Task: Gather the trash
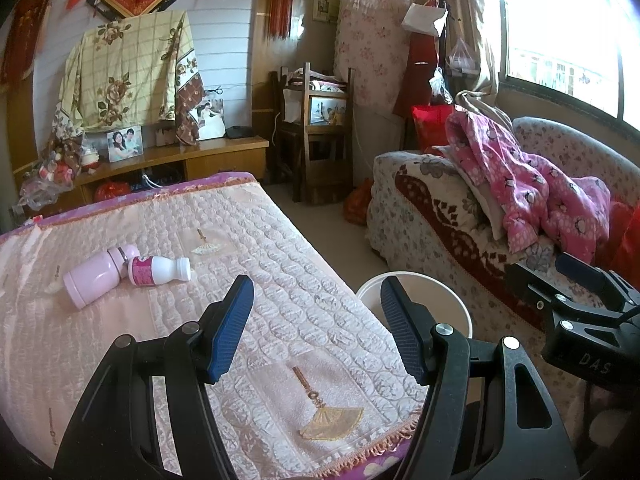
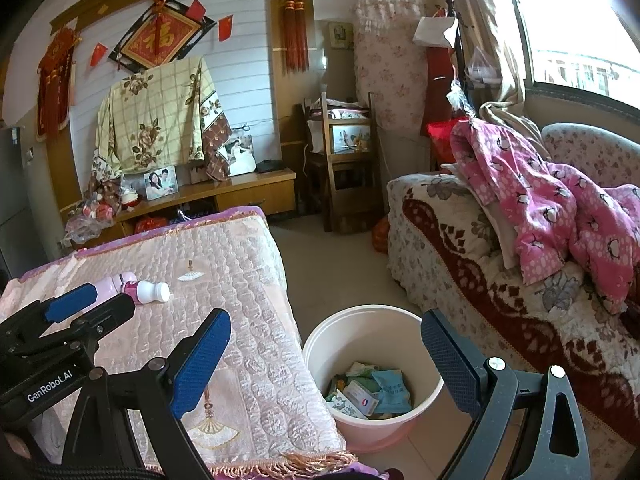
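Observation:
Two bottles lie on the pink quilted table cover (image 1: 304, 304): a pale pink bottle (image 1: 94, 276) and a white bottle with a pink label (image 1: 158, 270), touching at their necks. My left gripper (image 1: 316, 330) is open above the cover's near right part, well short of the bottles, nothing between its blue pads. My right gripper (image 2: 326, 364) is open over the white bin (image 2: 320, 344) on the floor, which holds several wrappers and packets (image 2: 370, 392). In the right wrist view the bottles (image 2: 146, 292) sit just beyond the left gripper's fingertips (image 2: 72, 302).
A sofa (image 2: 480, 280) with a pink patterned garment (image 2: 560, 208) stands to the right of the bin. A wooden cabinet (image 1: 224, 156) with photo frames and a wooden chair (image 1: 320, 132) line the far wall. Tiled floor (image 2: 332, 264) runs between table and sofa.

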The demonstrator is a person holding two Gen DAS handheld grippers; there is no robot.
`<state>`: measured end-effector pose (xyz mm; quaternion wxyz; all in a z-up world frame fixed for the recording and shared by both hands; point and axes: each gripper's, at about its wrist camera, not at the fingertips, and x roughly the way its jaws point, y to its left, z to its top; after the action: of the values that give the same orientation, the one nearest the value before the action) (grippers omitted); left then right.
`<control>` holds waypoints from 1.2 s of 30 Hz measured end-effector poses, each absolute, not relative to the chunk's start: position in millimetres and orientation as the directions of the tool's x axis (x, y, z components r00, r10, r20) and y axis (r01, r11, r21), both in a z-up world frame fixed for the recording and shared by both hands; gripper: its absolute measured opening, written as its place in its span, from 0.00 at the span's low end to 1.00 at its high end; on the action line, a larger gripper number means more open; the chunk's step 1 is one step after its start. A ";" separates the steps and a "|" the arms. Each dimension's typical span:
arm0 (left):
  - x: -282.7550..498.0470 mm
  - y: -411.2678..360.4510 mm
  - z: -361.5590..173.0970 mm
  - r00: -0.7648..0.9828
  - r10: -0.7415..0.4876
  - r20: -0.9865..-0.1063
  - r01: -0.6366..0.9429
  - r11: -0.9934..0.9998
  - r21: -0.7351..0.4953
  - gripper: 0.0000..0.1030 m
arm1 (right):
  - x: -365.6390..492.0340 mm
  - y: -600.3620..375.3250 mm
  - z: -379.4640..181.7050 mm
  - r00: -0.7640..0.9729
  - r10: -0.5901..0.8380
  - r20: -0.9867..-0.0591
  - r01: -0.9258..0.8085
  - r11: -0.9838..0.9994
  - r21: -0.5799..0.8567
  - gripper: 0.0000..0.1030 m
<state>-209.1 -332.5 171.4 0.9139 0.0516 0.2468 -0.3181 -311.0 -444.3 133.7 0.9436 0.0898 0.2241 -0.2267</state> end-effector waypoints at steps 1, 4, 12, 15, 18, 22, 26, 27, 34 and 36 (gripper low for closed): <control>-209.2 -332.6 171.1 0.676 -0.555 -0.485 0.607 0.792 -0.062 0.63 | -311.2 -444.5 133.9 0.796 -0.388 -0.464 0.468 0.881 0.067 0.92; -209.5 -332.9 170.8 0.677 -0.555 -0.483 0.606 0.793 -0.060 0.63 | -309.2 -445.9 131.7 0.794 -0.384 -0.472 0.466 0.882 0.067 0.92; -209.4 -332.7 167.9 0.675 -0.558 -0.483 0.610 0.790 -0.060 0.63 | -308.3 -448.6 130.5 0.793 -0.383 -0.474 0.465 0.883 0.066 0.92; -209.4 -332.6 167.9 0.674 -0.559 -0.483 0.610 0.790 -0.063 0.63 | -308.3 -448.3 130.6 0.793 -0.382 -0.474 0.465 0.883 0.066 0.92; -209.1 -332.7 167.8 0.673 -0.560 -0.484 0.611 0.789 -0.064 0.63 | -308.2 -448.2 130.7 0.793 -0.383 -0.474 0.465 0.883 0.066 0.92; -208.8 -332.5 167.3 0.672 -0.561 -0.484 0.612 0.788 -0.064 0.63 | -307.9 -448.2 130.7 0.793 -0.382 -0.475 0.465 0.883 0.066 0.92; -208.8 -332.5 167.4 0.672 -0.560 -0.485 0.612 0.788 -0.063 0.63 | -307.8 -447.9 129.9 0.792 -0.382 -0.477 0.465 0.883 0.064 0.92; -208.7 -332.5 167.8 0.672 -0.560 -0.484 0.612 0.788 -0.063 0.63 | -307.8 -448.9 129.4 0.792 -0.381 -0.478 0.464 0.883 0.065 0.92; -209.2 -332.8 167.6 0.673 -0.560 -0.484 0.612 0.789 -0.062 0.63 | -308.1 -449.5 127.9 0.791 -0.380 -0.479 0.464 0.884 0.065 0.92; -209.2 -332.9 167.4 0.670 -0.561 -0.486 0.613 0.788 -0.064 0.63 | -307.8 -449.2 128.6 0.791 -0.381 -0.478 0.464 0.883 0.064 0.92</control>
<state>-209.2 -332.9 167.4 0.9124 0.0522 0.2477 -0.3216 -307.8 -449.2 128.6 0.9422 0.0895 0.2324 -0.2242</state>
